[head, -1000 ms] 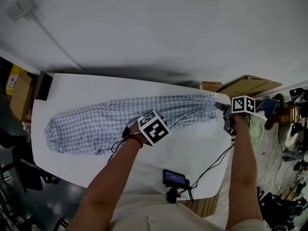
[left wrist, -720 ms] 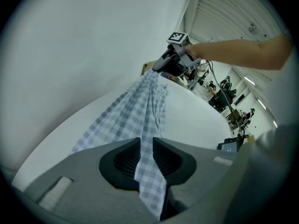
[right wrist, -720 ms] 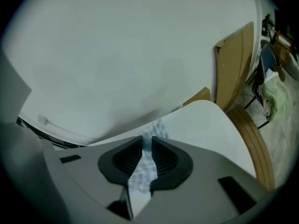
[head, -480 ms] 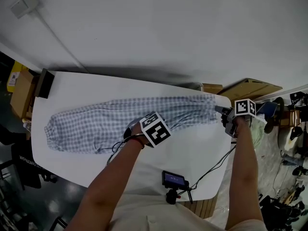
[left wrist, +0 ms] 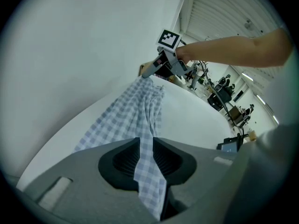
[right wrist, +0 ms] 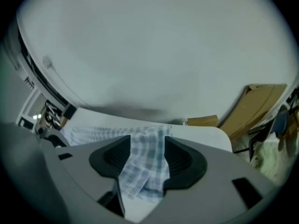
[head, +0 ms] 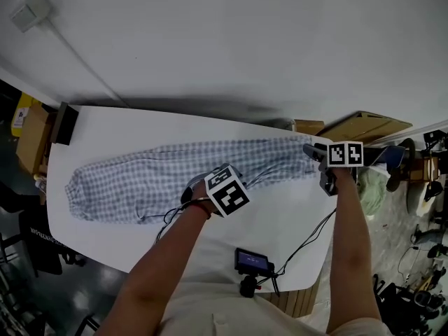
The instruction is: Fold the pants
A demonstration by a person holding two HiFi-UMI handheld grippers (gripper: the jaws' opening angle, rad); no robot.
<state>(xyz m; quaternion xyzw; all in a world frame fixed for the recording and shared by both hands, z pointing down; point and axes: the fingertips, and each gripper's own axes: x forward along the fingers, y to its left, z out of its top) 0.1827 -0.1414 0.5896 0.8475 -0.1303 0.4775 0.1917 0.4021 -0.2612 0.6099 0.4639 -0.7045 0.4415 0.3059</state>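
- Left gripper view: left tongs (left wrist: 145, 148) closed narrow, pinching a fold of the checked pants (left wrist: 135, 111);
- right tongs (right wrist: 147, 148) have just opened wide, the pants' end lying between them;
- pants stretched lengthwise across the white worktop (head: 280, 215)

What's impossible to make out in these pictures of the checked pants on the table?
- Head view: where the left gripper pinches the pants, hidden under its marker cube.
- Head view: the small screen, display too small to read.
- Left gripper view: the pants' near stretch, cut off behind the gripper body.
- Head view: the table, near edge partly behind the person's left arm.
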